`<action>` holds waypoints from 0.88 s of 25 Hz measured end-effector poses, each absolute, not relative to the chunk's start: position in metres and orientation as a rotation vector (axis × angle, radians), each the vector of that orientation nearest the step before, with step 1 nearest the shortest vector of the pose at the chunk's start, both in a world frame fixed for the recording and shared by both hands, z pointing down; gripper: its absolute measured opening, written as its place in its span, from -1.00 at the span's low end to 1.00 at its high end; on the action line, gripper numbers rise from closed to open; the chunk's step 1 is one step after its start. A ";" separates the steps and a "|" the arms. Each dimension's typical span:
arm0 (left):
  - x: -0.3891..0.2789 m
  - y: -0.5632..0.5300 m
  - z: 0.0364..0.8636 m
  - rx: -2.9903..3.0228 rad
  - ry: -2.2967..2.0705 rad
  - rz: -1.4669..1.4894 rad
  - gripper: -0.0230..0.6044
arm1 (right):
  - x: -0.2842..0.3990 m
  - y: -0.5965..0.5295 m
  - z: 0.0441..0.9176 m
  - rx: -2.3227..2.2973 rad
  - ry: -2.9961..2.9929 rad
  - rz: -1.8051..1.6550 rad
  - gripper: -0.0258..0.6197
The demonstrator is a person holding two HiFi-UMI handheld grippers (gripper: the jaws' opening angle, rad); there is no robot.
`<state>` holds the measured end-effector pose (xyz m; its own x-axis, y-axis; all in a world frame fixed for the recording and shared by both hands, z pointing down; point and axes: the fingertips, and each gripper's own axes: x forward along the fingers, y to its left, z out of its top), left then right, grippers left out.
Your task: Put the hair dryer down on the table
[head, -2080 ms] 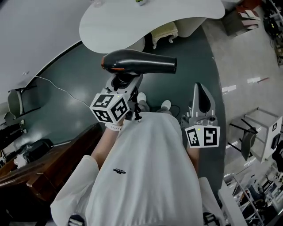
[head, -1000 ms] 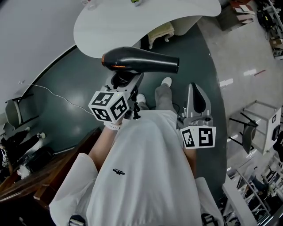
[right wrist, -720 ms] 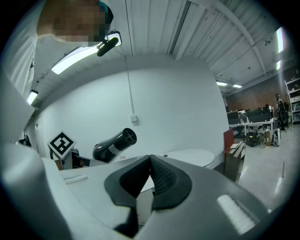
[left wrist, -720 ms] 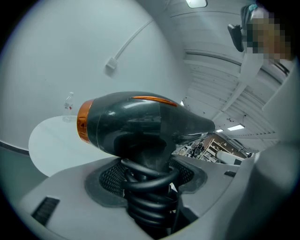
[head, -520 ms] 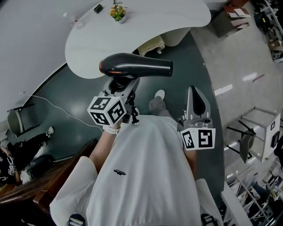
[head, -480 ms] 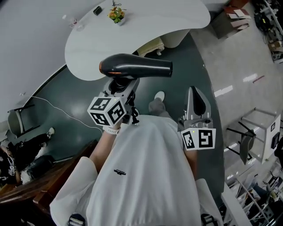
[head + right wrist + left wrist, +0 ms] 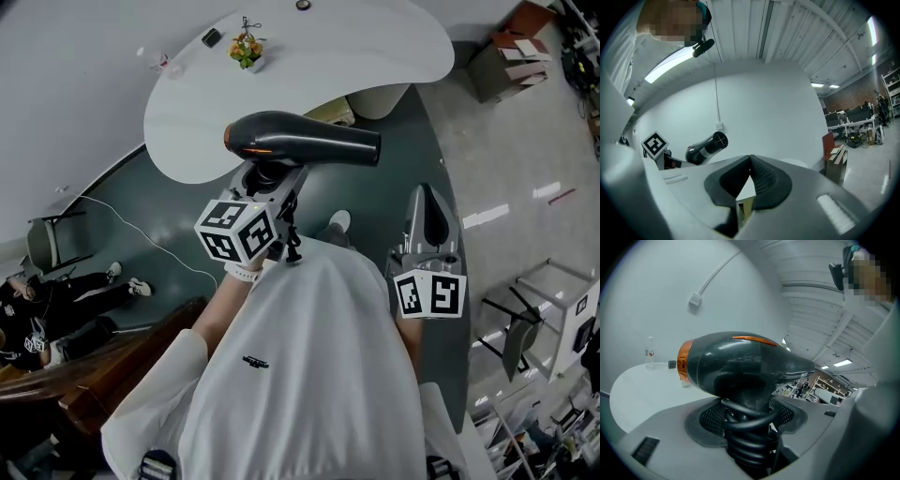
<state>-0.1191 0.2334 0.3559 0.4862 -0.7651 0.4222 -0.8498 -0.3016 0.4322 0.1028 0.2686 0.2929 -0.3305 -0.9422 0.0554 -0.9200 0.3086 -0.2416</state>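
Note:
The black hair dryer [image 7: 300, 141] with an orange ring at its rear hangs level in the air, nozzle to the right, over the near edge of the white rounded table [image 7: 375, 52]. My left gripper [image 7: 266, 180] is shut on its handle from below. In the left gripper view the hair dryer [image 7: 740, 364] fills the middle, its coiled cord [image 7: 747, 434] wound round the handle between the jaws. My right gripper [image 7: 428, 208] is held beside it to the right, shut and empty. The right gripper view shows the dryer's nozzle [image 7: 707, 147] at left and the right gripper [image 7: 750, 161] with tips touching.
On the table stand a small plant [image 7: 247, 47], a dark small object [image 7: 212, 37] and a clear bottle [image 7: 159, 62]. A white cable [image 7: 141, 225] runs over the dark floor. A chair [image 7: 47, 244] and a seated person [image 7: 56, 305] are at left, cardboard boxes [image 7: 511, 52] at right.
The table has come closer and more of its top shows, with the plant now in view. The hair dryer stays in my left gripper the same way; the right gripper keeps its place.

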 end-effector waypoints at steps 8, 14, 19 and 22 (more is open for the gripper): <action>-0.108 0.217 0.358 2.082 -1.367 0.177 -0.06 | 0.113 0.247 0.298 -1.692 2.494 -0.382 -0.89; -0.114 0.214 0.368 2.032 -1.362 0.159 -0.06 | 0.106 0.239 0.305 -1.677 2.511 -0.413 -0.89; -0.117 0.200 0.377 2.011 -1.350 0.153 -0.06 | 0.106 0.230 0.307 -1.687 2.515 -0.408 -0.89; -0.107 0.186 0.377 2.022 -1.333 0.158 -0.06 | 0.114 0.221 0.307 -1.708 2.493 -0.410 -0.88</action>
